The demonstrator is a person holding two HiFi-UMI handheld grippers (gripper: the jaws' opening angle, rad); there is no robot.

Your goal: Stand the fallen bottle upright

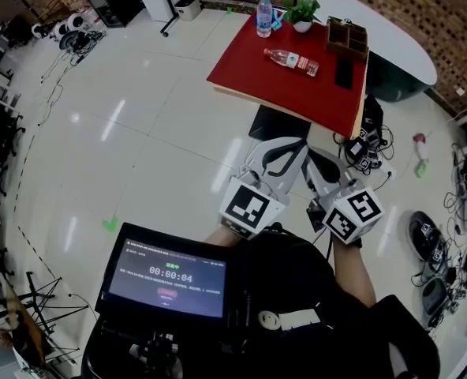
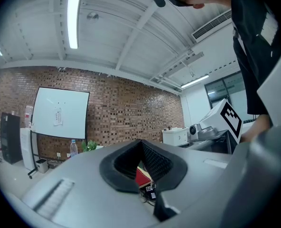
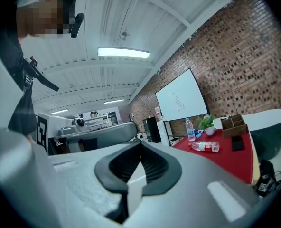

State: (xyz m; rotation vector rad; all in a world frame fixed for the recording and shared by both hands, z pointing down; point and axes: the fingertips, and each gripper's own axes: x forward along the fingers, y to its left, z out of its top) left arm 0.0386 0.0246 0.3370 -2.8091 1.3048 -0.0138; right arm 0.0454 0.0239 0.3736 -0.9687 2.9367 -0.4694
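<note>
Left gripper and right gripper on my feeds: pale grey moulded shells; black ribbed pads set in a dark rounded collar; left marker cube white with black square markers; right marker cube the same; I see the wearer in a black top; small white tab on its near front.

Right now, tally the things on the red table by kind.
Clear plastic water bottles: 2, upright blue-labelled bottle, fallen red-labelled bottle
Green potted plant in white pot: 1
Brown wooden compartment box: 1
Flat black rectangular device: 1
Small blue object, unidentifiable: 1
Total: 6
</note>
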